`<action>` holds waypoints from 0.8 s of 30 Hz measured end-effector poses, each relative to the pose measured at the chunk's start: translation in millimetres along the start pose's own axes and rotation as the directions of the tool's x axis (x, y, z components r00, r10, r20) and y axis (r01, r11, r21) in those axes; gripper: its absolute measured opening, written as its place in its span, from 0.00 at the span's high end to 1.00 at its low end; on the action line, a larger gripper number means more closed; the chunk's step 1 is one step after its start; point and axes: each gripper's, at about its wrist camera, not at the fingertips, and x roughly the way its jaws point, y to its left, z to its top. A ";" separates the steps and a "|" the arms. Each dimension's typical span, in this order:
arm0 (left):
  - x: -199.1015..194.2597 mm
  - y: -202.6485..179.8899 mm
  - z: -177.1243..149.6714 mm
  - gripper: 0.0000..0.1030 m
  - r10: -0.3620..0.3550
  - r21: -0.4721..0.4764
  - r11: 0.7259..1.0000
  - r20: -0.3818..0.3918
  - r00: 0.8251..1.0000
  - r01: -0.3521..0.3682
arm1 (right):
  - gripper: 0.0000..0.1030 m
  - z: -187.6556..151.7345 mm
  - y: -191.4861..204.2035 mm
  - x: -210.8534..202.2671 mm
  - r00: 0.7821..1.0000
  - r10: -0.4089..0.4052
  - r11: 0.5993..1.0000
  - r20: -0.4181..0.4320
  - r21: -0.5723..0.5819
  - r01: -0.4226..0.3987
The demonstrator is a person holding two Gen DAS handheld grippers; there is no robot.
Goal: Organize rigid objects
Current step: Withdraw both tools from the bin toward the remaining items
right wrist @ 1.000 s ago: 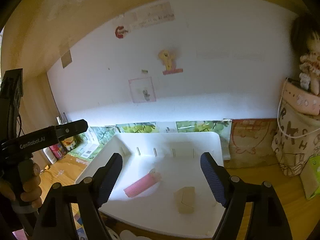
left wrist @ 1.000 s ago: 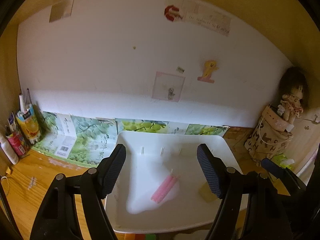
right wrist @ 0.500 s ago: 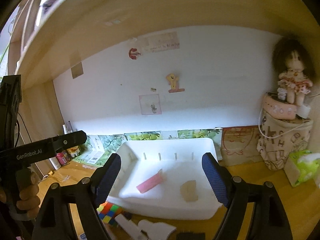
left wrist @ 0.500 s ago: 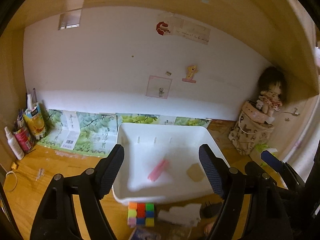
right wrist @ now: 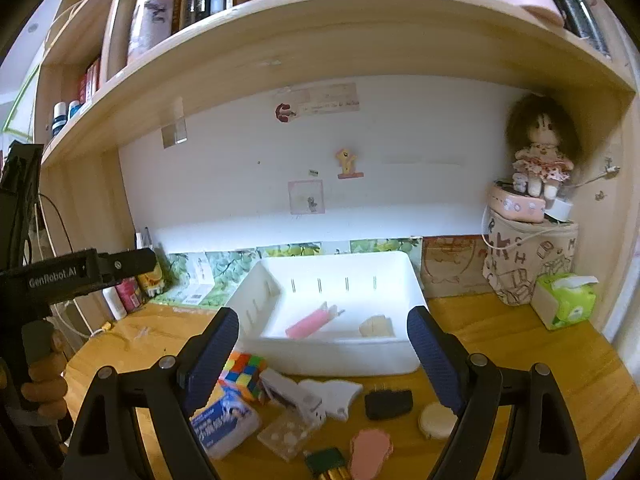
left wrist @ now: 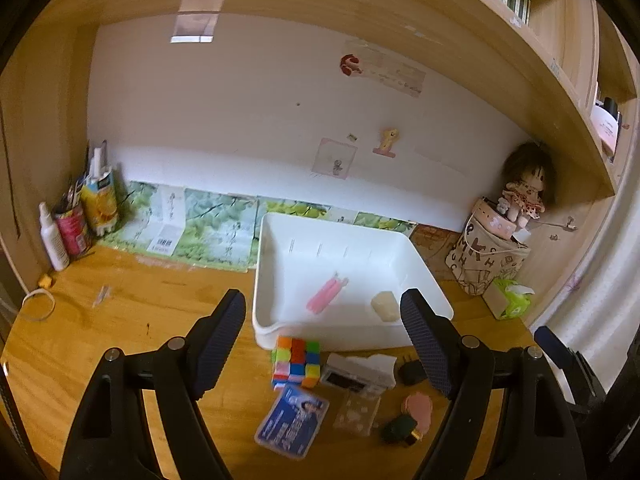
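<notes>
With nothing between their jaws, which had just been opening wider, the left gripper (left wrist: 322,342) and right gripper (right wrist: 323,354) hung empty above the desk's front edge. Below them lay the puzzle cube (left wrist: 296,362), black plug (right wrist: 388,403) and blue card (left wrist: 292,421), beside the white bin's (right wrist: 332,356) front wall. The bin already held a pink stick (right wrist: 308,323) and a pale block (right wrist: 375,326). Judged between placements, the next move called for lowering onto one loose item.

— What is the room like?
— A wooden desk (right wrist: 500,344) set against a white wall (right wrist: 400,200), stickers on it.
— Above?
— A wooden shelf (right wrist: 320,36) of books, casting shade; light falls low along the wall at the desk's back edge.
</notes>
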 end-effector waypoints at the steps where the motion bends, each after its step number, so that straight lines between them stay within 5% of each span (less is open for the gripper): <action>1: -1.2 1.2 -2.2 0.20 0.000 0.002 1.000 -0.005 1.000 0.000 | 0.16 -4.1 1.2 -4.0 1.000 -0.005 1.000 -0.003 -0.001 0.005; 13: 8.8 -3.6 -20.6 0.20 -0.009 0.033 0.999 -0.112 0.994 0.013 | 0.16 -43.7 -3.2 -27.6 0.994 -0.049 0.999 -0.094 -0.005 0.049; 24: 38.4 -40.2 -38.9 0.15 -0.045 0.088 0.994 -0.273 0.961 0.072 | 0.16 -55.4 -29.7 -21.0 0.983 -0.077 0.997 -0.168 -0.023 0.074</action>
